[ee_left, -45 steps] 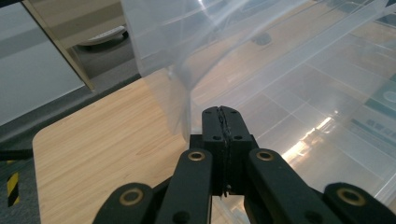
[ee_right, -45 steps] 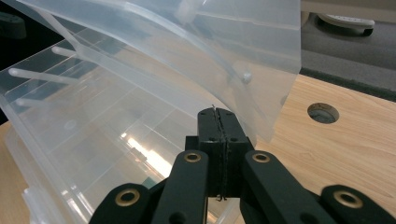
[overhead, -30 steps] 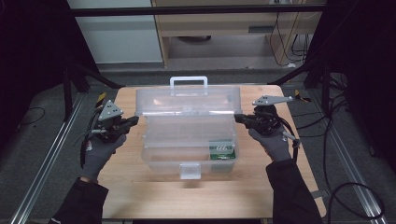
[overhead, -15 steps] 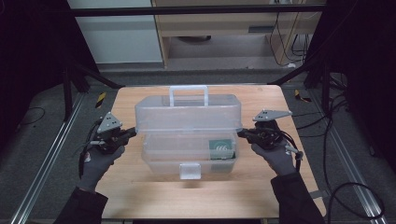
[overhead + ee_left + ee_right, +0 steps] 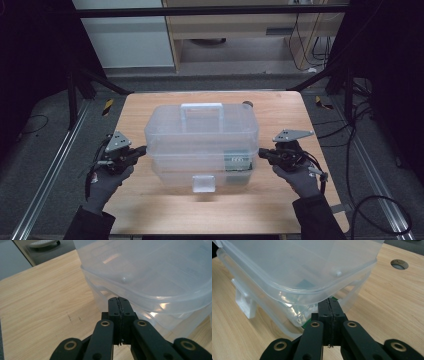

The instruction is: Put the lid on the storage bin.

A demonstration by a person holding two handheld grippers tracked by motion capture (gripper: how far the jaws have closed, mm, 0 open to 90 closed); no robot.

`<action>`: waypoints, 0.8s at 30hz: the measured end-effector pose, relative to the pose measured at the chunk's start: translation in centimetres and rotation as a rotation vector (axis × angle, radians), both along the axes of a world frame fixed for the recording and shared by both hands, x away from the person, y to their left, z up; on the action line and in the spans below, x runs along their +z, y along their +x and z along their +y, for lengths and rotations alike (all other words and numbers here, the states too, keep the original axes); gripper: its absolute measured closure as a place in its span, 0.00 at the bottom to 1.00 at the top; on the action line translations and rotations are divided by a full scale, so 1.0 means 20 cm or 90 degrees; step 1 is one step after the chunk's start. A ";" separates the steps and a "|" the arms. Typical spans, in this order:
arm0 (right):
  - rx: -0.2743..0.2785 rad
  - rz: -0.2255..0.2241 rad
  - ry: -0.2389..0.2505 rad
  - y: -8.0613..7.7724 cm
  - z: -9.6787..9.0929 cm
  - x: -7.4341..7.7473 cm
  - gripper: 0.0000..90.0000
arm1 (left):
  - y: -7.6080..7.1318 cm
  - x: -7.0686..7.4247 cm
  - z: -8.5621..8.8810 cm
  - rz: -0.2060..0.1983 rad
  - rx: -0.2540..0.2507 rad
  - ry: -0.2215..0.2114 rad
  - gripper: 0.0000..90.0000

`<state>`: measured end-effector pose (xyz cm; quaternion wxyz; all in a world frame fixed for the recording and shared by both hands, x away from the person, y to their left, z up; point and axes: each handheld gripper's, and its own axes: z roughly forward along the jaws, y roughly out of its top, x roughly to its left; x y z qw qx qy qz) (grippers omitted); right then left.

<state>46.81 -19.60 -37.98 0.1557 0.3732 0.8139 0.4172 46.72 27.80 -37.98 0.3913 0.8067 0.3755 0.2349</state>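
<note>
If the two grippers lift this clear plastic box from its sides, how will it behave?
The clear plastic box probably flexes, since its walls look thin. Likely light for its size: a green item shows inside. The closed left gripper and right gripper press smooth walls, so it may slip.

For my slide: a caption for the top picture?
Two shut grippers flank a clear box on a wooden table.

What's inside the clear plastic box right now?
Through the clear plastic box a green-and-white item shows at its front right corner. The cloudy walls hide what it is and blur the rest of the inside.
</note>
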 end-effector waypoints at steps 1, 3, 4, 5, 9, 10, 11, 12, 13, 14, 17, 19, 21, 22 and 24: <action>-0.001 -0.001 -0.005 -0.01 0.00 -0.01 1.00 | 0.00 0.00 0.00 0.001 -0.002 -0.001 0.99; -0.001 0.006 -0.012 -0.01 0.00 -0.03 1.00 | -0.01 -0.01 -0.01 0.004 -0.002 0.002 0.99; -0.002 0.008 -0.017 -0.01 0.00 -0.04 1.00 | -0.01 -0.02 -0.01 0.004 -0.002 0.005 0.99; -0.005 0.013 -0.027 -0.02 0.00 -0.06 1.00 | -0.02 -0.02 -0.01 0.006 -0.002 0.005 0.99; -0.002 0.018 -0.012 -0.02 -0.01 -0.07 1.00 | -0.01 -0.05 0.01 0.013 0.011 0.015 0.99; -0.008 0.017 -0.020 -0.02 -0.01 -0.07 1.00 | -0.01 -0.06 0.02 0.015 0.018 0.014 0.99; -0.010 0.017 -0.024 -0.02 -0.02 -0.08 1.00 | 0.00 -0.07 0.03 0.020 0.028 0.013 0.99; -0.015 0.015 -0.026 -0.02 -0.02 -0.08 1.00 | 0.00 -0.09 0.04 0.020 0.037 0.016 0.99; -0.021 0.017 -0.026 -0.02 -0.03 -0.09 1.00 | 0.01 -0.10 0.06 0.024 0.047 0.018 0.99; -0.031 0.013 -0.032 -0.02 -0.05 -0.10 0.99 | 0.02 -0.12 0.08 0.033 0.052 0.013 0.99; -0.069 0.003 -0.043 -0.01 -0.09 -0.13 0.94 | 0.05 -0.17 0.11 0.041 0.074 0.010 0.97; -0.095 -0.006 -0.041 -0.01 -0.13 -0.15 0.91 | 0.07 -0.20 0.13 0.042 0.092 0.011 0.94; -0.126 -0.002 -0.035 0.00 -0.17 -0.18 0.85 | 0.08 -0.22 0.14 0.049 0.107 0.013 0.91; -0.137 -0.002 -0.040 0.00 -0.20 -0.20 0.82 | 0.09 -0.24 0.15 0.049 0.118 0.020 0.88; -0.163 -0.009 -0.042 0.01 -0.24 -0.23 0.76 | 0.09 -0.26 0.17 0.045 0.138 0.024 0.80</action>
